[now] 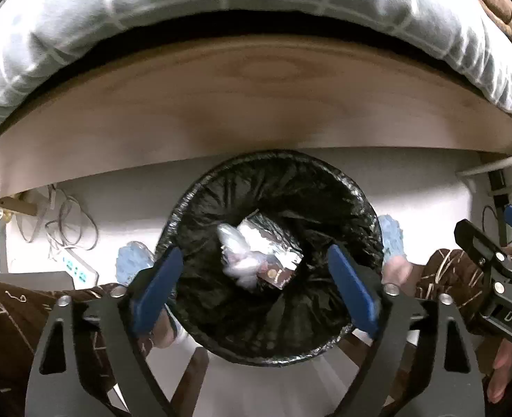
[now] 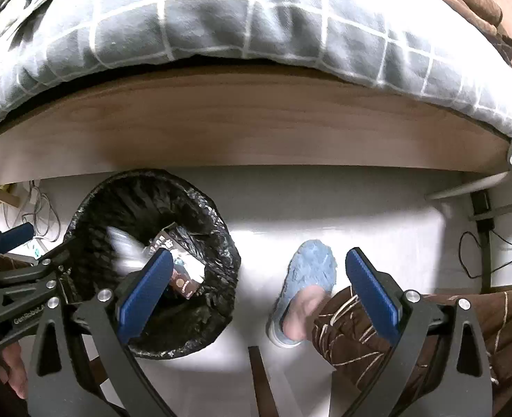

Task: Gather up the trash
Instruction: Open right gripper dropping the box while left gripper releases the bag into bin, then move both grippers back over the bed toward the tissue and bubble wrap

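Trash going into the bin

The left gripper is hanging over the black-bagged trash bin, jaws wide, holding nothing. A blurry white wrapper is sitting inside. The right gripper is also wide and empty.

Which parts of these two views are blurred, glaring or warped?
Left wrist view: the white wad dropping into the bin is smeared, the foil pack glares, and the bed board bows from fisheye. Right wrist view: the wad streaks, the slipper is soft, and the floor is blown out.
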### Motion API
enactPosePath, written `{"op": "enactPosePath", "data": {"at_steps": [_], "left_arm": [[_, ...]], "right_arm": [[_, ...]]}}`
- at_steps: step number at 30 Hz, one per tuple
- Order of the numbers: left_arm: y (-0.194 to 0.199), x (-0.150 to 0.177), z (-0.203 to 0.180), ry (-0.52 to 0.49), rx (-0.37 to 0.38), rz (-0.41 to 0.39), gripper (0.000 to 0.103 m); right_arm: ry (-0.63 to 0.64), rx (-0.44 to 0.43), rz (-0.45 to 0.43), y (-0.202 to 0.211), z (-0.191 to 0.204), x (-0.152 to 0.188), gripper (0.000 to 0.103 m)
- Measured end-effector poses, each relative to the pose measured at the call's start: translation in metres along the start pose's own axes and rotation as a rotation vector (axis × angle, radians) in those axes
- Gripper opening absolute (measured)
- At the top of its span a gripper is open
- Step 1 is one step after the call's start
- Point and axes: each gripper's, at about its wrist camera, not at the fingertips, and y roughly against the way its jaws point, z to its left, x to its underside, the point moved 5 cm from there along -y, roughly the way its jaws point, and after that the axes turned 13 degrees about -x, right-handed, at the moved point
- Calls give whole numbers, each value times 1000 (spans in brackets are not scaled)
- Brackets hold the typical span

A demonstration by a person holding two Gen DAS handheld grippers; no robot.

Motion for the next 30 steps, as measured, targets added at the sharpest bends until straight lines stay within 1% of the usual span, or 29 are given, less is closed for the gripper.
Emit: {"op": "enactPosePath", "data": {"at_steps": [3,6,12,15,20,24,30], "left_arm": [[7,-3,6,9,-15,-26,95],[16,-6,15,19,-43,-59,96],[45,-14,40,56,-65,-142,97],[60,-19,52,77,-59,-176,97],[90,-29,69,112,-48,-243,97],[117,-41,80,133,-40,-318,97],[147,-57,86,144,-39,-403,97]], "right_arm": [[10,-4,-22,5,4,-4,95],[35,-7,-57,15,13,-10,95],[78,-22,-159,48,30,-29,95],[89,-35,-226,70,36,-41,95],[99,-55,-313,100,43,-56,95],[114,-69,-372,120,49,-64,95],[142,-80,-443,141,56,-79,95]]}}
